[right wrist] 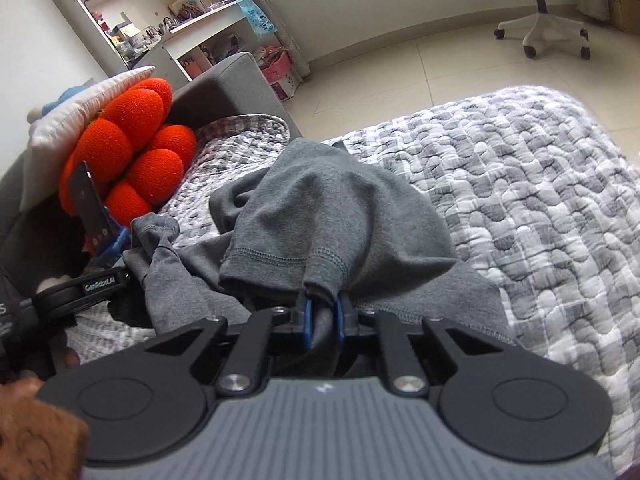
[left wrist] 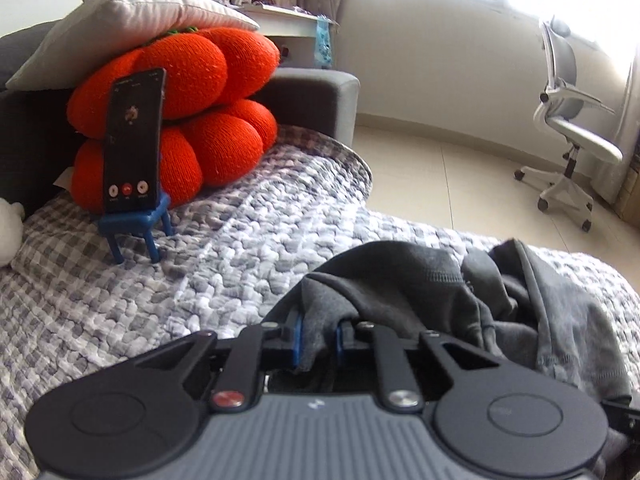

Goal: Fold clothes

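A dark grey garment (left wrist: 460, 292) lies bunched on the quilted bed. My left gripper (left wrist: 318, 336) is shut on a fold of it, the cloth pinched between the blue pads. In the right wrist view the same grey garment (right wrist: 320, 208) is heaped in front, and my right gripper (right wrist: 322, 316) is shut on its stitched hem. The left gripper (right wrist: 132, 276) shows at the left of that view, holding another bunched part of the garment.
A grey-white checked quilt (left wrist: 240, 248) covers the bed. Orange cushions (left wrist: 192, 112) under a white pillow (left wrist: 120, 32) lean on a grey sofa arm (left wrist: 316, 96). A phone (left wrist: 134, 140) stands on a small blue stool. An office chair (left wrist: 568, 128) stands on the tiled floor. Shelves (right wrist: 132, 12) stand behind.
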A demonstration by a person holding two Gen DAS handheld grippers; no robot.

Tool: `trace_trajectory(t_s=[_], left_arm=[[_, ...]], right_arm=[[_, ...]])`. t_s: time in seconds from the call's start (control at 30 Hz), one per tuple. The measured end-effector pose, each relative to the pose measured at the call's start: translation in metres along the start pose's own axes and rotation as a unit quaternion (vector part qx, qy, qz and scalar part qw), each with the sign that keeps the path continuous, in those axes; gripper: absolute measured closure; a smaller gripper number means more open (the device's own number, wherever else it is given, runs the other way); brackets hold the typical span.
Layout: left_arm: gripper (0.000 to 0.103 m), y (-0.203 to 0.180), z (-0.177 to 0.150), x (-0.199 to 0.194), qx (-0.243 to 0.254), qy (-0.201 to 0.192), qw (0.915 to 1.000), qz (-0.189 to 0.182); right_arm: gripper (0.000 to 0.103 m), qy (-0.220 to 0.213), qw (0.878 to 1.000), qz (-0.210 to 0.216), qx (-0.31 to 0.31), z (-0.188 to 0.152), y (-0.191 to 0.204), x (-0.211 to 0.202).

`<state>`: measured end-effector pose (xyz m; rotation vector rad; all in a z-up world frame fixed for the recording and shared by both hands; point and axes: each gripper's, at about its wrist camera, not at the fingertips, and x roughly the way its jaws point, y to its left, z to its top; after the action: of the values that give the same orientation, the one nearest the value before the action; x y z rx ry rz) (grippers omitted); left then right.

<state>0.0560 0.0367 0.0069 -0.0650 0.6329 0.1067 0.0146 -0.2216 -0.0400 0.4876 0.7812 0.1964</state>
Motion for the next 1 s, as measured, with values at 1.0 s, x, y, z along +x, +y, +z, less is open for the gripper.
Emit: trace_trajectory(t_s=[1.0], left_arm=[[0.087, 0.051, -0.03, -0.037, 0.051, 0.172, 0.9808, -0.076]], right_arm=[[0.097, 0.042, 0.999, -0.01, 0.013, -0.033, 0.003, -0.074]])
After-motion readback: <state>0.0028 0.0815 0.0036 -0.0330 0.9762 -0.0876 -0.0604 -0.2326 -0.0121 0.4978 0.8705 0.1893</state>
